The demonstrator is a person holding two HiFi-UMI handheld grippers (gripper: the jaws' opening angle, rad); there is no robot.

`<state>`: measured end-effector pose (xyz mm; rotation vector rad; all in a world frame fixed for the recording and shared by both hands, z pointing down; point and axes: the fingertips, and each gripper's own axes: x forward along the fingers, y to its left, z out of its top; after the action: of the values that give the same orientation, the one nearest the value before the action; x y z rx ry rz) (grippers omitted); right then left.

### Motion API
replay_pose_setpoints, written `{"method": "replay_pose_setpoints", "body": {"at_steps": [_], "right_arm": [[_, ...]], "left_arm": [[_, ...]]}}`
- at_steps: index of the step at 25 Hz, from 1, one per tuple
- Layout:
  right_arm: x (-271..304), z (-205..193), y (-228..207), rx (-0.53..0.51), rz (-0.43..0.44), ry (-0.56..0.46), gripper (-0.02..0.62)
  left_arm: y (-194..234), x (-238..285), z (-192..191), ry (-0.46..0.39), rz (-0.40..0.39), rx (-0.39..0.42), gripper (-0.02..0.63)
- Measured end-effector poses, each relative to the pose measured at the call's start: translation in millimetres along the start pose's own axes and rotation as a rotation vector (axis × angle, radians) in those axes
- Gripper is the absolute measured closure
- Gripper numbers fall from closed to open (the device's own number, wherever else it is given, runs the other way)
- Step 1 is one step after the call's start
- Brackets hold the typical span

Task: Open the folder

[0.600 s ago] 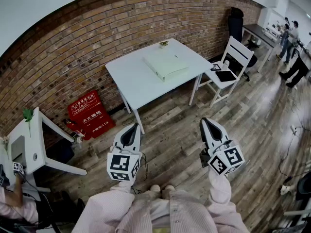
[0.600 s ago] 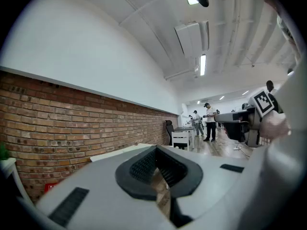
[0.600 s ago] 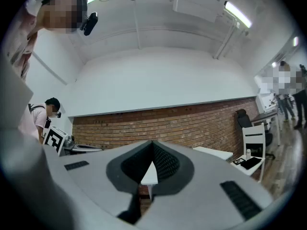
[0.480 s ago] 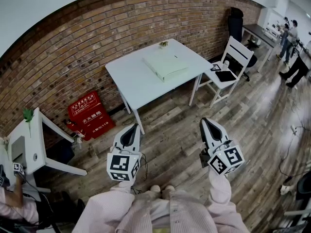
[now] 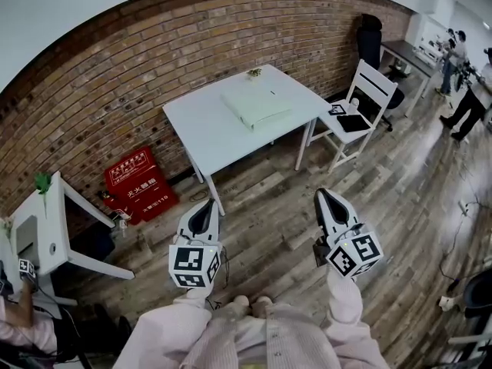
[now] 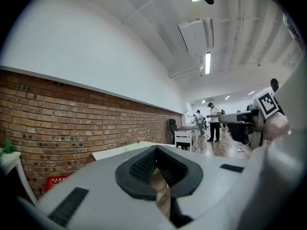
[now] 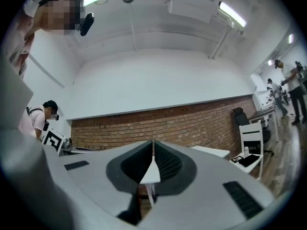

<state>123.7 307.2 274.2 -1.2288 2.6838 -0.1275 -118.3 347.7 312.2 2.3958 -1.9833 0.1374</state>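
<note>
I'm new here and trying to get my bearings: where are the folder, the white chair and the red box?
folder (image 5: 257, 108): head view, middle of its closed cover.
white chair (image 5: 377, 81): head view, its backrest.
red box (image 5: 138, 183): head view, its printed top face.

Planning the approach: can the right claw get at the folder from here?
Probably not yet. The folder lies on the white table, well across the wooden floor from the right claw. Nothing blocks the path; step closer.

A white table (image 5: 207, 133) stands against the brick wall (image 5: 115, 91), a white chair (image 5: 375, 71) beside it.
</note>
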Motion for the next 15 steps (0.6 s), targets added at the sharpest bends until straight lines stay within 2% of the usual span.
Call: {"method": "replay_pose_setpoints", "body": {"at_steps": [4,9,15], "right_arm": [[-6,-5,-10,0.006,-0.010,0.020,0.588],[-15,-7,-30,0.012,-0.008,0.015,0.558],[-21,-7,-43,0.039,0.006,-0.006,0.518]], "left_arm": [[-8,3,-2,0.007,0.023,-0.020,0.611],[-29,9,-6,0.017,0.024,-0.037,0.521],[-47,10,-10,0.026,0.034,-0.031,0.497]]}}
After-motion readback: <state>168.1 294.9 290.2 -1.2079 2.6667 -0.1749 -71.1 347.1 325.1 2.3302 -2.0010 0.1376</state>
